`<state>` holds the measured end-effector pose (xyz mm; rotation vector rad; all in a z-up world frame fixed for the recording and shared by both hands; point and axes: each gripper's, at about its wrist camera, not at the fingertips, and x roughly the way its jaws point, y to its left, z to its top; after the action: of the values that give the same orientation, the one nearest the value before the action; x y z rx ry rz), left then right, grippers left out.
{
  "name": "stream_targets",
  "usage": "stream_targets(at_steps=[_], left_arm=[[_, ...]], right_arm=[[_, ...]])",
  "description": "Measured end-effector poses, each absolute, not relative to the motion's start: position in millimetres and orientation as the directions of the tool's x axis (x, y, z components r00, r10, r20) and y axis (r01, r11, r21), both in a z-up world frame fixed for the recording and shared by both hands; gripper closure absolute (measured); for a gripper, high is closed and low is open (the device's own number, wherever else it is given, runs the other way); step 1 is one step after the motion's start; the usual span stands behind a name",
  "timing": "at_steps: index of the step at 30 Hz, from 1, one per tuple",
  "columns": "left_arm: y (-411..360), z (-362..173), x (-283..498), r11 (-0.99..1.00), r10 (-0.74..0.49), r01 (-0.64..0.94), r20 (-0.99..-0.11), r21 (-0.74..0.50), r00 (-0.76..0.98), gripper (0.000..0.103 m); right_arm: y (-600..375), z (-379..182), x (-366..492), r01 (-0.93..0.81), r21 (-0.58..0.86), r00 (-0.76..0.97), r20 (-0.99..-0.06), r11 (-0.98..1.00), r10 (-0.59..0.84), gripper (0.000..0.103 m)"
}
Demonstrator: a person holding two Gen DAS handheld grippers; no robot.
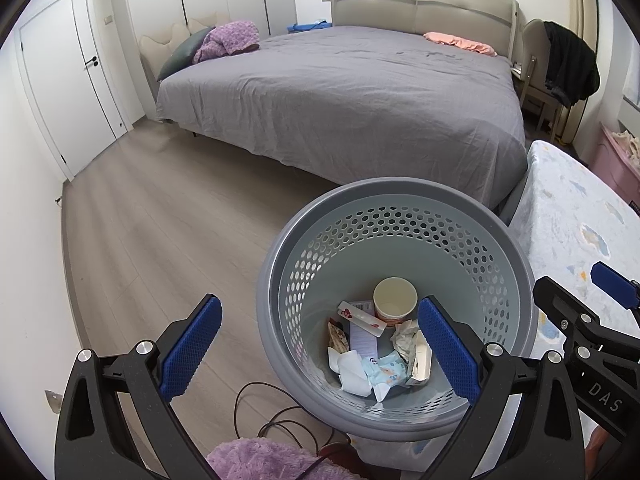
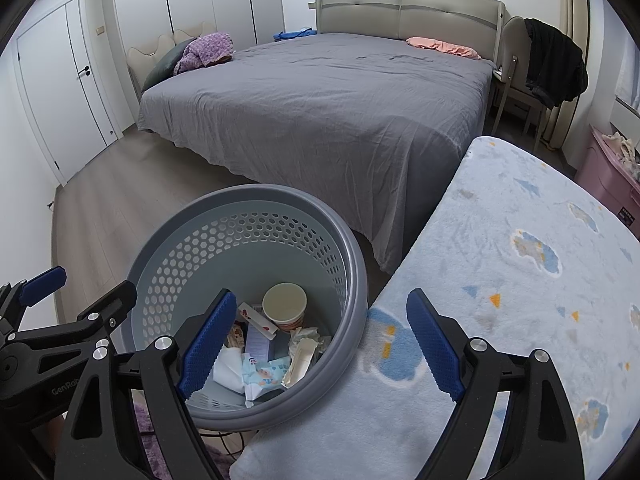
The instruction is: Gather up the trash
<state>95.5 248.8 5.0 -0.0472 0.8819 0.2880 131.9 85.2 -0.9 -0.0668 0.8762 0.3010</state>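
A grey perforated waste basket (image 1: 400,196) stands on the floor beside a low bed; it also shows in the right wrist view (image 2: 352,276). Inside lie a paper cup (image 1: 395,298), crumpled tissues (image 1: 404,338), wrappers and a blue wipes packet (image 1: 386,374); the cup shows again in the right wrist view (image 2: 285,304). My left gripper (image 1: 320,350) is open and empty, its jaws straddling the basket's near left rim. My right gripper (image 2: 320,344) is open and empty, over the basket's right rim and the blanket edge.
A light blue fleece blanket with cloud prints (image 2: 520,280) covers the low bed on the right. A large bed with a grey cover (image 1: 340,92) fills the back. Dark cables (image 1: 276,408) and a purple fluffy cloth (image 1: 264,460) lie on the wood floor near the basket.
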Motion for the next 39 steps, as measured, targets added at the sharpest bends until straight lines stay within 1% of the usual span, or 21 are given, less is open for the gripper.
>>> stream_targets(at_steps=[39], left_arm=[[249.3, 5.3, 96.4, 0.955, 0.244, -0.286, -0.770, 0.084, 0.589, 0.006]], right_arm=[[89.3, 0.1, 131.6, -0.291, 0.068, 0.599, -0.765, 0.954, 0.238, 0.020]])
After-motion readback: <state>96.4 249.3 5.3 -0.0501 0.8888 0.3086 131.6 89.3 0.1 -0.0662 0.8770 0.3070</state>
